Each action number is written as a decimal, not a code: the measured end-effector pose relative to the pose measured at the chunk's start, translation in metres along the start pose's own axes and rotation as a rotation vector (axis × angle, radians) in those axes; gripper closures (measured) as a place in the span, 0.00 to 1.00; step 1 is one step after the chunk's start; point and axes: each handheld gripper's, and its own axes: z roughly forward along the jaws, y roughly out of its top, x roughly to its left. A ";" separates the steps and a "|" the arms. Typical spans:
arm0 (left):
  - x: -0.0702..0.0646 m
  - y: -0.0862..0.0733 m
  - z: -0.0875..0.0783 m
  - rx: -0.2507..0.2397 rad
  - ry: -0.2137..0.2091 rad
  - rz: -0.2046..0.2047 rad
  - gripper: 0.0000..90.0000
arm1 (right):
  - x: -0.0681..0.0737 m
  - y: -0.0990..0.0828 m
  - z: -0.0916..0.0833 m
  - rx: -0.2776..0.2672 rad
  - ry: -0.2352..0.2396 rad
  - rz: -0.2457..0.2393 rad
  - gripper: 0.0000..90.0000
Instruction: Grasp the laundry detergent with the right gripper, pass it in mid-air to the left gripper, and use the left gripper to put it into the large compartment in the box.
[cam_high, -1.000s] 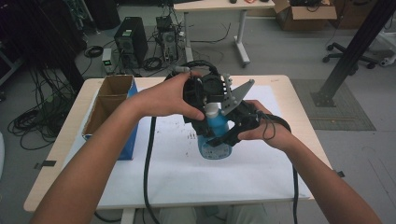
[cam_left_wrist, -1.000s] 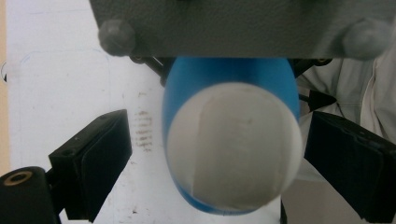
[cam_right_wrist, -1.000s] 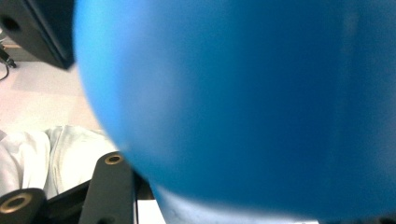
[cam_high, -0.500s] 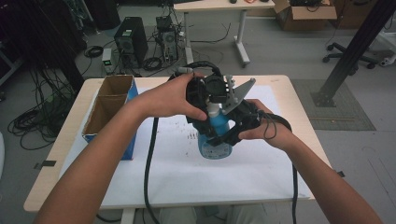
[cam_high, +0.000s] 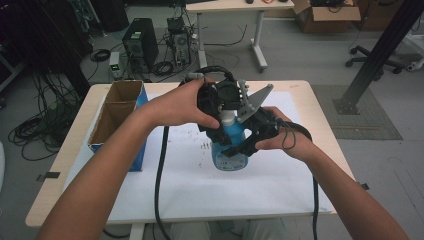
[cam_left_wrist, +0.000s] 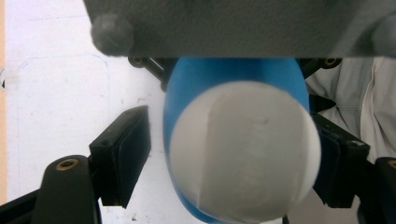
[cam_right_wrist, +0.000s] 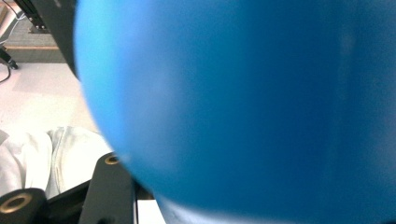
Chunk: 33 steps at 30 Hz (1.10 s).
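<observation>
White cap (cam_left_wrist: 243, 151) faces left gripper view; high view hides it.

No text, brand or number can be read. The blue bottle (cam_high: 229, 150) carries a pale label on its lower front, but its print is too small and blurred to make out. The brown marks on the white sheet (cam_high: 200, 175) covering the counter form no legible letters.
</observation>
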 end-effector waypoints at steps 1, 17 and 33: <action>0.000 0.000 0.000 0.001 -0.003 -0.002 0.27 | 0.000 0.000 0.000 -0.001 -0.001 -0.004 0.49; -0.001 0.002 0.003 0.001 -0.017 0.014 0.40 | 0.000 -0.002 0.000 0.006 -0.003 -0.001 0.49; -0.004 0.004 0.003 0.010 -0.010 0.003 0.42 | 0.000 -0.005 -0.001 -0.002 0.003 -0.014 0.49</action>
